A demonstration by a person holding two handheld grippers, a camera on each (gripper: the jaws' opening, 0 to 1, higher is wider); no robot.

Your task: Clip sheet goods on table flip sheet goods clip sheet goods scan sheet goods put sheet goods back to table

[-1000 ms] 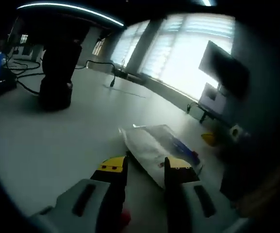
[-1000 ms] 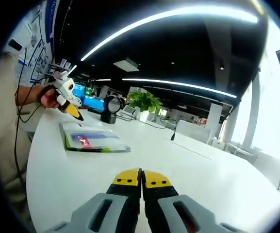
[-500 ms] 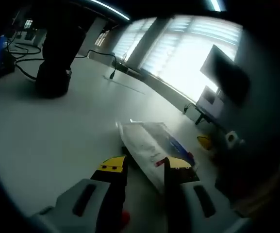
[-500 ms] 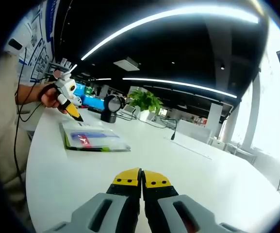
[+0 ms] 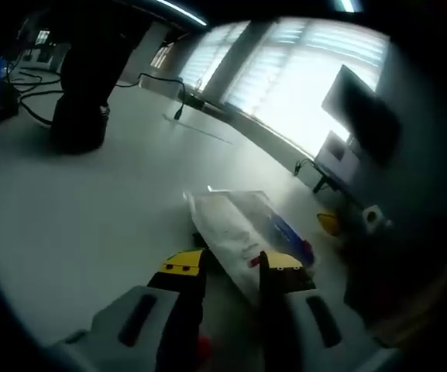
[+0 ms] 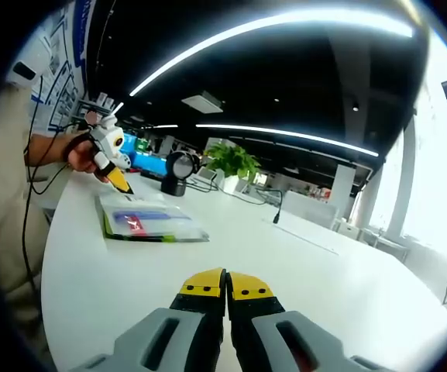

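The sheet goods are a flat clear packet (image 5: 246, 229) with white, blue and red print, lying on the white table (image 5: 91, 225). My left gripper (image 5: 232, 265) is open just above the table. Its yellow-tipped jaws stand on either side of the packet's near edge without closing on it. In the right gripper view the same packet (image 6: 149, 223) lies at the table's left end. There the left gripper (image 6: 108, 159) hangs over its far corner in a person's hand. My right gripper (image 6: 225, 287) is shut on nothing, low over the bare table (image 6: 324, 294), well away from the packet.
A tall black stand (image 5: 80, 101) with cables rises at the table's far left. A dark monitor (image 5: 359, 108) and a small yellow object (image 5: 328, 222) sit beyond the table's right edge. A black round device (image 6: 178, 174), a green plant (image 6: 231, 163) and a cable (image 6: 277, 211) are behind the packet.
The left gripper has edged a little closer over the packet and its jaws have narrowed slightly. The right gripper has stayed still.
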